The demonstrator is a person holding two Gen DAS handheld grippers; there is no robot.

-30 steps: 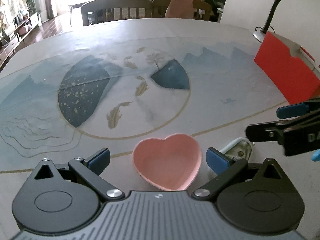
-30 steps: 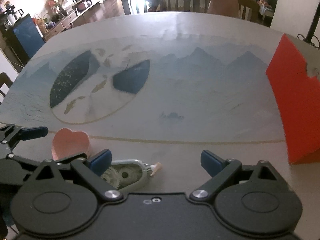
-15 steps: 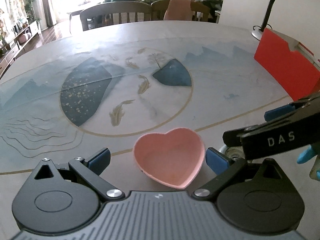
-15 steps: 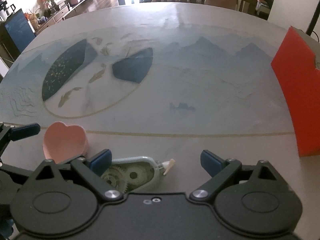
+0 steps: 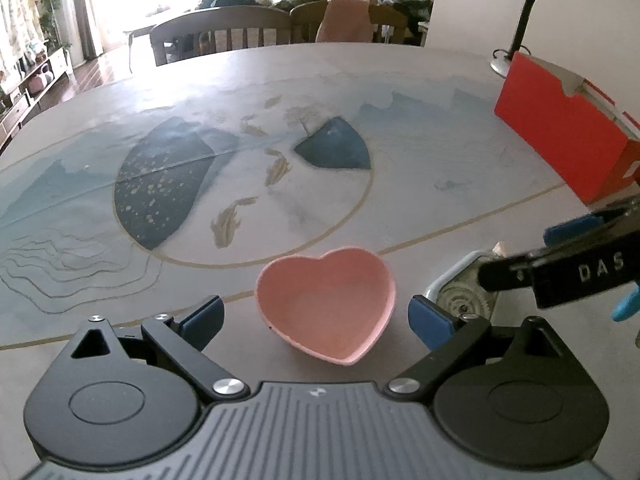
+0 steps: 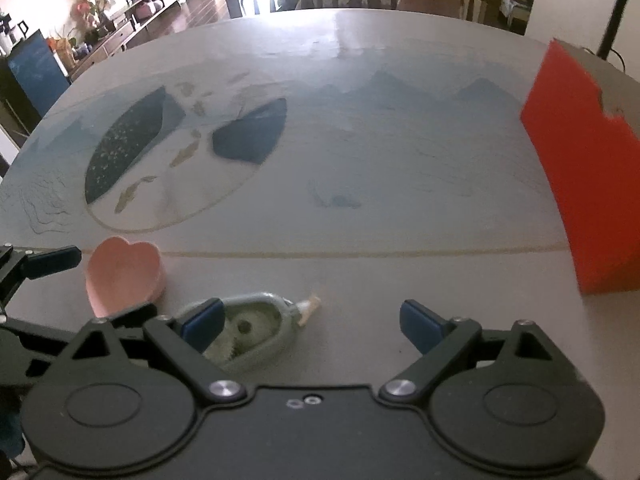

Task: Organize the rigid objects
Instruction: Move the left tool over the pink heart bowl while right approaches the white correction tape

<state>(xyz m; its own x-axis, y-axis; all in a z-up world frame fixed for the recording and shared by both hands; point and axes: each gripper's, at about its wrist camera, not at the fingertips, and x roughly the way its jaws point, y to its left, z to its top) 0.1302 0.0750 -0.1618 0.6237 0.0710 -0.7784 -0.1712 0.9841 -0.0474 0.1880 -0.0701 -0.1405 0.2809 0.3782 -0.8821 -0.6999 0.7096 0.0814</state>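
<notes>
A pink heart-shaped dish (image 5: 326, 302) sits on the table between the open jaws of my left gripper (image 5: 316, 316); it also shows in the right wrist view (image 6: 122, 276). A grey-green correction tape dispenser (image 6: 250, 330) with visible gears lies right of the dish, partly under the left finger of my open right gripper (image 6: 310, 320). In the left wrist view the dispenser (image 5: 456, 290) is partly hidden behind my right gripper's fingers (image 5: 572, 230). Neither gripper holds anything.
A red open box (image 5: 560, 140) (image 6: 584, 168) stands at the right edge of the table. A desk lamp (image 5: 532, 4) stands behind it. The table carries a painted mat (image 5: 240, 160). Chairs (image 5: 220, 32) stand at the far side.
Both grippers have moved slightly forward and down. My right gripper has shifted so that the tape dispenser lies further in between its fingers. The dish and dispenser have stayed in place.
</notes>
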